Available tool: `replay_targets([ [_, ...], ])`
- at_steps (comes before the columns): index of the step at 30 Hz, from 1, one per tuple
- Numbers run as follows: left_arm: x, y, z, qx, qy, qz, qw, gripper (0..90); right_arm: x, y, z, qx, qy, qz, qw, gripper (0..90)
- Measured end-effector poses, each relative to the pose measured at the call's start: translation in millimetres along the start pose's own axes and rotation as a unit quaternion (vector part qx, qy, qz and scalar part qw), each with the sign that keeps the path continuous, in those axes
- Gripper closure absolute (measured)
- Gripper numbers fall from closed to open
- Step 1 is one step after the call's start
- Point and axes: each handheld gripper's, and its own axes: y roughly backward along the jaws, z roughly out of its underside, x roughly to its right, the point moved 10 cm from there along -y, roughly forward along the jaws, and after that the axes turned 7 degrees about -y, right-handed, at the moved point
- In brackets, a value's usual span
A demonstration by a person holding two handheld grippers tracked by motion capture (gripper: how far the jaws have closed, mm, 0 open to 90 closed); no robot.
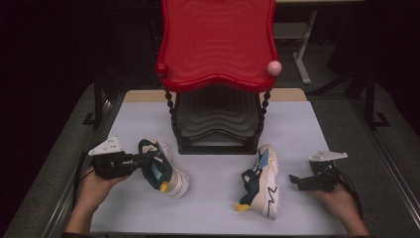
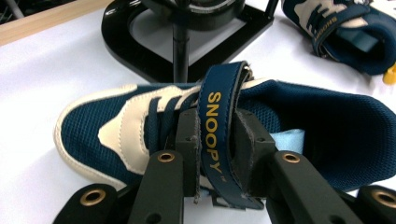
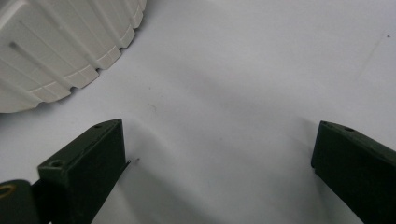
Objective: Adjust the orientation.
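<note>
Left gripper view: left gripper [image 2: 215,154] jaws pinch the navy fabric strap [image 2: 215,126] of the navy-and-cream sneaker [image 2: 140,126] on the white counter [image 2: 46,70] — light, floppy; right gripper [image 1: 303,182] jaws gape empty.

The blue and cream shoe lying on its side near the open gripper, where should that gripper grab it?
Probably the blue and cream shoe is best pinched at its padded ankle collar. It lies on its side, ribbed sole toward the right gripper, opening facing away. So reach over the sole from above; the open jaws could close across the collar rim.
</note>
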Motion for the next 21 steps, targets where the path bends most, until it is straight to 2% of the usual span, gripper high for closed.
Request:
replay_targets([
  [9, -5.1, -25.3, -13.2, -0.004, -0.004, 0.005, 1.0000, 71.8, 0.0, 0.0, 0.0, 0.000, 0.000, 0.000, 1.0000, 2.3],
  [11, -5.4, -28.0, -14.2, -0.007, -0.010, 0.001, 0.9999, 70.2, 0.0, 0.0, 0.0, 0.000, 0.000, 0.000, 1.0000, 2.3],
  [13, -2.5, -26.4, -18.7, 0.001, -0.012, 0.006, 0.9999, 68.9, 0.1, 0.0, 0.0, 0.000, 0.000, 0.000, 1.0000, 2.3],
  [16, 5.2, -19.4, -27.7, 0.020, -0.009, 0.018, 0.9996, 68.6, 0.1, 0.0, 0.0, 0.000, 0.000, 0.000, 1.0000, 2.3],
  [21, 33.7, -14.6, -45.2, 0.038, -0.023, 0.052, 0.9977, 68.4, 0.0, 0.0, 0.0, 0.000, 0.000, 0.000, 1.0000, 2.3],
])
